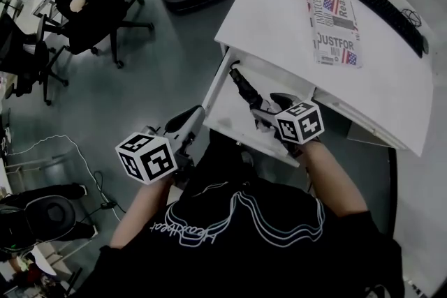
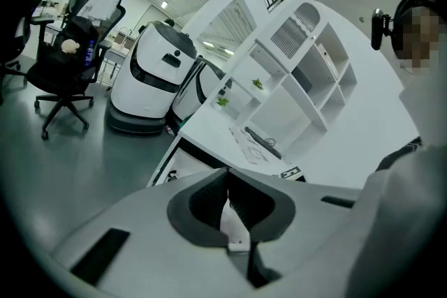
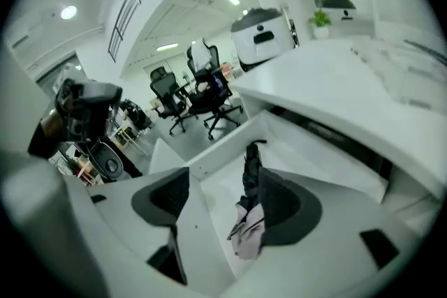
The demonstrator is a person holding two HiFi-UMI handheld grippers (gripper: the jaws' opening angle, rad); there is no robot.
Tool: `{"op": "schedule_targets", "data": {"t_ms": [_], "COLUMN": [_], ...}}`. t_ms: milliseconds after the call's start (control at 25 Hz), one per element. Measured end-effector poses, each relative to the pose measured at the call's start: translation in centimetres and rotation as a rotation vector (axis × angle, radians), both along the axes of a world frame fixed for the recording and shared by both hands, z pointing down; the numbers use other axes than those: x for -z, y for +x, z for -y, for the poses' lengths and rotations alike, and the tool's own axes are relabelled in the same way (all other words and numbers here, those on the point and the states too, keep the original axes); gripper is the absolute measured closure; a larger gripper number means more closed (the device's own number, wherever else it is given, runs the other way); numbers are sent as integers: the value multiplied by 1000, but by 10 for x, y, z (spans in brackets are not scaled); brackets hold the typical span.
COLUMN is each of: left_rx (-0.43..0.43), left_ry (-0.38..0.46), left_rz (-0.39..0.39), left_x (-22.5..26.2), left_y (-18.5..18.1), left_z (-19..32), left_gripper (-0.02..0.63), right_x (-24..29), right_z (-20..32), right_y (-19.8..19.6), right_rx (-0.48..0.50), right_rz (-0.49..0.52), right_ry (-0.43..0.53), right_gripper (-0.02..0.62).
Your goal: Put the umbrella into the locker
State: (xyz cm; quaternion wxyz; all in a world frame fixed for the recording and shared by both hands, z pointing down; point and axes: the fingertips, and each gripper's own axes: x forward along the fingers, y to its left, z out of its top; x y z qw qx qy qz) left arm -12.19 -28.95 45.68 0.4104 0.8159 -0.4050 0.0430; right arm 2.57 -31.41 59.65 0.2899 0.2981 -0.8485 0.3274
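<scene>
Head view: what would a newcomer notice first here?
The dark folded umbrella lying in the pulled-out white locker drawer under the desk, mid-frame. Over its near end hover the right tongs, jaws apart and gripping nothing, while the left tongs sit shut at lower left. A flag-printed newspaper lies on the desk at upper right.

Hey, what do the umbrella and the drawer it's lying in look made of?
Umbrella: soft fabric, probably nylon, matte black with a pale patch; it lies in limp folds.
Drawer: rigid white panels, smooth and faintly glossy; laminate or painted metal, I cannot tell which.
</scene>
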Motion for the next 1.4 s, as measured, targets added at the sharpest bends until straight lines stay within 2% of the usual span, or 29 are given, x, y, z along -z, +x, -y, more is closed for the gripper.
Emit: {"op": "schedule_targets", "data": {"t_ms": [200,440,640,960,1400], "left_rx": [-53,-105,-152,-219,-282], "left_ry": [95,214,300,363,379], "left_rz": [-24,-62,-79,-102,-144], "left_x": [40,91,122,147,145], "left_y": [22,43,55,70,89], "left_z": [-18,-38,-52,-65,-61], "left_gripper": [601,600,601,601,601], "right_x": [107,188,238,283,276], "right_z": [-16,-44,-63,-82,-85], "right_y": [6,14,17,21,30], "right_rx": [-39,-52,-61,-78,-127], "right_rz": [160,226,298,438,434], "right_ry": [218,375,410,460,489], "right_gripper": [447,591,592,592,592]}}
